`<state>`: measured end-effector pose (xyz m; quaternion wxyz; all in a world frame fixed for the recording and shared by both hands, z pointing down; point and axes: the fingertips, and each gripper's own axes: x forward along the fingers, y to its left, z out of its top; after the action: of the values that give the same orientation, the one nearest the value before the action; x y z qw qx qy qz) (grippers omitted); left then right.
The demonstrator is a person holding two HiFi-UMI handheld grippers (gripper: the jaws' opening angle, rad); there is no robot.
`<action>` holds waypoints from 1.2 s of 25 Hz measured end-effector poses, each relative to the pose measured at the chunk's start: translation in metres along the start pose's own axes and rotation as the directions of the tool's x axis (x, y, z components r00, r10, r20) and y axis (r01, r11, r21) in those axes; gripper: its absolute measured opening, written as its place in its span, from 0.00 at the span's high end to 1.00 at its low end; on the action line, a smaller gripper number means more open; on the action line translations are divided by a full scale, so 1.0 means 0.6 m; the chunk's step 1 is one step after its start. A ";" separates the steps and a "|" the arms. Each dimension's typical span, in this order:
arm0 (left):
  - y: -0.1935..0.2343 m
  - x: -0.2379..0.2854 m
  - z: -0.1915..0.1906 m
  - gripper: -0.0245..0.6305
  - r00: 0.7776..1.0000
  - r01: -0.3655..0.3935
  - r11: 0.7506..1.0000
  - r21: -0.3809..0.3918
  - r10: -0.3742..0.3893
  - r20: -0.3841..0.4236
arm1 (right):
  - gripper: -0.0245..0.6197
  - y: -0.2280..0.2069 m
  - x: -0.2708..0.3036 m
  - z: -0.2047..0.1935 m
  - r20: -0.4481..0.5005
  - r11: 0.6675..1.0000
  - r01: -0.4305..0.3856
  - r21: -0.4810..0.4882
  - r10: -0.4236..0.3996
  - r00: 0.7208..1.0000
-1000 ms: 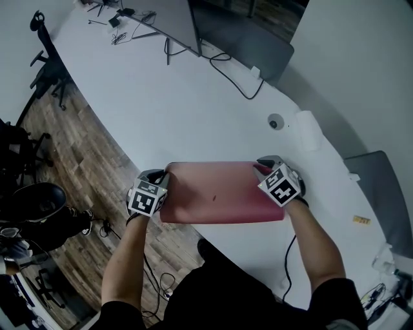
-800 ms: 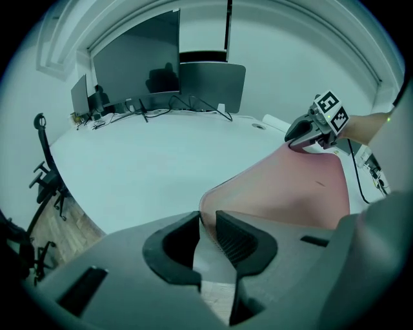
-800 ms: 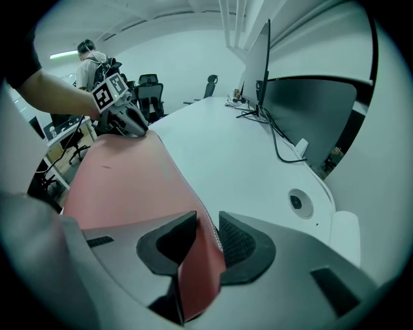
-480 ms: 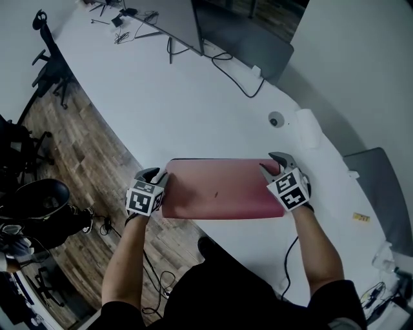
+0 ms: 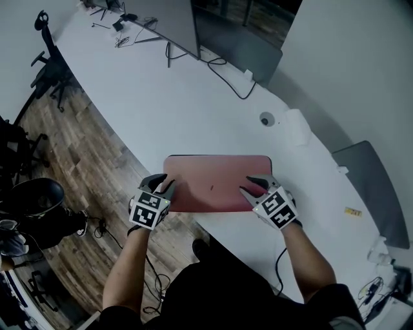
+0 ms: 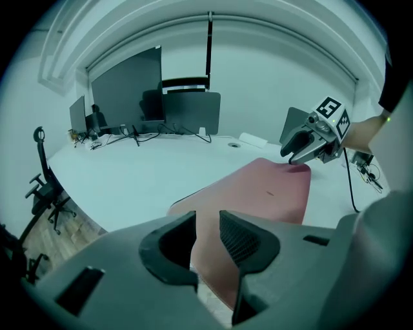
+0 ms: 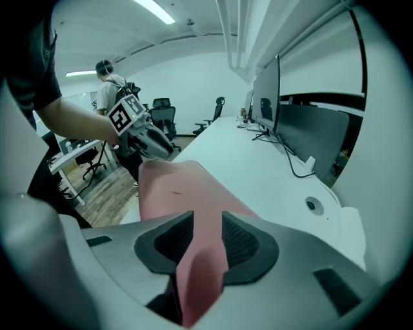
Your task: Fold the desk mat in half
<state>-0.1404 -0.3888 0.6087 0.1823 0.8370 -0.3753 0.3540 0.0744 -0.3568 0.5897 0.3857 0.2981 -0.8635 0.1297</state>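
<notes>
So the pink desk mat (image 5: 216, 180) is lying on the white worktop (image 5: 168, 103), right along the near edge. The left gripper (image 5: 166, 187) sits at the mat's near left corner. Its fingers are a bit apart with the mat showing between them, not pinched. The right gripper (image 5: 247, 187) is at the near right corner, its fingers closing on the mat's edge, which bulges up between them and touches both.

The desk mat (image 5: 216, 180) lies on the table (image 5: 161, 109) by its 6 o'clock edge. A cable port (image 5: 266, 119) sits at the mat's 1 o'clock, and a monitor (image 5: 171, 19) stands beyond at 11 o'clock.
</notes>
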 end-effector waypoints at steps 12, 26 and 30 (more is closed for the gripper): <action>-0.060 -0.067 -0.064 0.80 1.000 -0.022 0.999 -0.025 0.021 -0.020 | 0.80 0.073 -0.017 -0.042 -0.015 0.996 -0.019 0.086 0.021 1.000; -0.072 -0.022 -0.113 0.80 0.998 -0.017 1.000 -0.011 0.016 -0.056 | 0.80 0.079 0.001 -0.095 -0.031 0.985 0.026 0.171 -0.021 0.999; -0.068 -0.024 -0.110 0.80 0.997 -0.030 0.999 -0.014 0.028 -0.075 | 0.80 0.081 0.006 -0.102 -0.031 0.983 0.034 0.180 -0.029 0.999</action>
<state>-0.1463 -0.3174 0.6417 0.1975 0.8161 -0.3830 0.3850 0.0786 -0.2923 0.6337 0.3713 0.3437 -0.8377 0.2055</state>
